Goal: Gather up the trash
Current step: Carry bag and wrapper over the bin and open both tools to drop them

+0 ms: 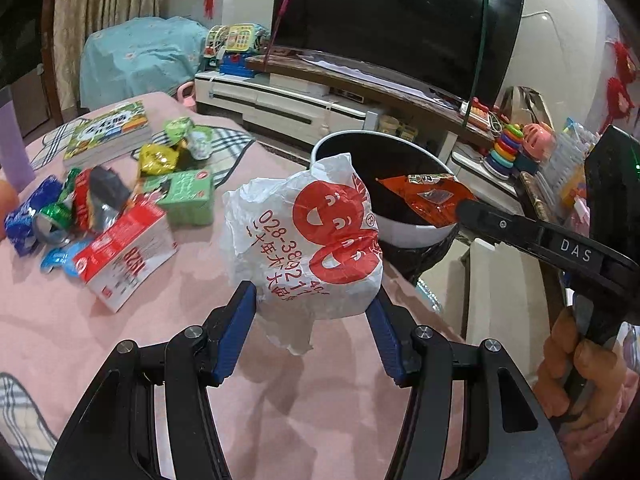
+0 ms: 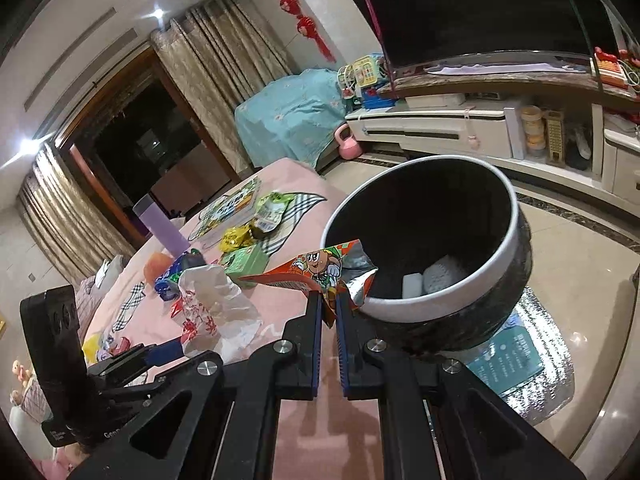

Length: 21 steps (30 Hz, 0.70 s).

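The relation that matters is each held piece against the mouth of the trash bin [image 2: 424, 248], a round white-rimmed bin with a black liner standing just off the worktop's [image 1: 160, 340] far right edge.

The right claw [image 2: 329, 304] is clamped on a torn orange snack wrapper [image 2: 320, 270], pinching its lower corner between closed pads. The wrapper's long axis runs roughly level, from a point over the worktop's edge toward the bin. Its crumpled foil end touches or just overlaps the near rim, and in the left wrist view the wrapper [image 1: 430, 198] hangs over the dark opening. The bin lies straight ahead of this claw and slightly below. I judge the right hand the nearer of the 2 and close to a release; a little more reach would put the whole wrapper inside the rim, not across it.

The left claw [image 1: 316, 300] is clamped on a crumpled white plastic bag [image 1: 308, 240] with red print, its blue pads pressing the bag's lower sides. The bag is held above the worktop near the right edge, with the bin directly behind it and to the right, so it is not yet over the opening.

More wrappers and 2 small cartons [image 1: 128, 248] lie in a heap toward the worktop's far left, well apart from both claws.
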Tool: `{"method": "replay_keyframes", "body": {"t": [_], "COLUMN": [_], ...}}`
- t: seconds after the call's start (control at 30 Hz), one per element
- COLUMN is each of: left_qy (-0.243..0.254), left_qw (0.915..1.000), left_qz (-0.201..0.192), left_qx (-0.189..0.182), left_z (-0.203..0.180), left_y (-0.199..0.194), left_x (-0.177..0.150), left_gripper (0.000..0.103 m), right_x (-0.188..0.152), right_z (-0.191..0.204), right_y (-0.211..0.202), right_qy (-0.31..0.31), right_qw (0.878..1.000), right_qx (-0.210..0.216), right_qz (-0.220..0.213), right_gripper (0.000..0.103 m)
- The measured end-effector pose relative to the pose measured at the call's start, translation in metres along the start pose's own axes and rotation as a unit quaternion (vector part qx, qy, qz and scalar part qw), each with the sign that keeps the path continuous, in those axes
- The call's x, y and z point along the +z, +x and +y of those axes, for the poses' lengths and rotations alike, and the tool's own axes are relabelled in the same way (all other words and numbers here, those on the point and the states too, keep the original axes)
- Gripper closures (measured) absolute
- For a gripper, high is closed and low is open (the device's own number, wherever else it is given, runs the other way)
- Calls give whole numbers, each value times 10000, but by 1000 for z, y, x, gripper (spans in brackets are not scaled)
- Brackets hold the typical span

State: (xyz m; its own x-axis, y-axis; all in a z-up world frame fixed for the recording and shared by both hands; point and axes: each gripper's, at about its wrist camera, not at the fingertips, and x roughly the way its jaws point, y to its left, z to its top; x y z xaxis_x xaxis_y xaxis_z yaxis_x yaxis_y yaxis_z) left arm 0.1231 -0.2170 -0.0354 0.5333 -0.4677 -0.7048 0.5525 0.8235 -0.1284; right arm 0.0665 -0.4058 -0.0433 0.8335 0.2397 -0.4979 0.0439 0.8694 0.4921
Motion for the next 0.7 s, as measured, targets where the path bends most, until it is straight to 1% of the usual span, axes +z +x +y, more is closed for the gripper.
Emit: {"method": "replay_keyframes", "body": {"t": [0.33,0.57,0.7], "left_qy": [254,424,415], "left_qw": [9997,9989,9988], "left_qz": [24,118,176], "left_qx": [-47,-132,-207], "left_z": [-20,-35,-40], "left_y": [18,39,51], "left_x": [25,53,66], "left_gripper": [47,47,47], "right_x": [13,28,36], "right_z": [-23,-36,-45], "right_y": [-4,-1,2], "right_qy": [144,119,125], "right_qw": [9998,9995,9992], "right_qx": [-118,-260,-374], "right_qz": [-107,-131,-114], "right_gripper": [96,96,96]}}
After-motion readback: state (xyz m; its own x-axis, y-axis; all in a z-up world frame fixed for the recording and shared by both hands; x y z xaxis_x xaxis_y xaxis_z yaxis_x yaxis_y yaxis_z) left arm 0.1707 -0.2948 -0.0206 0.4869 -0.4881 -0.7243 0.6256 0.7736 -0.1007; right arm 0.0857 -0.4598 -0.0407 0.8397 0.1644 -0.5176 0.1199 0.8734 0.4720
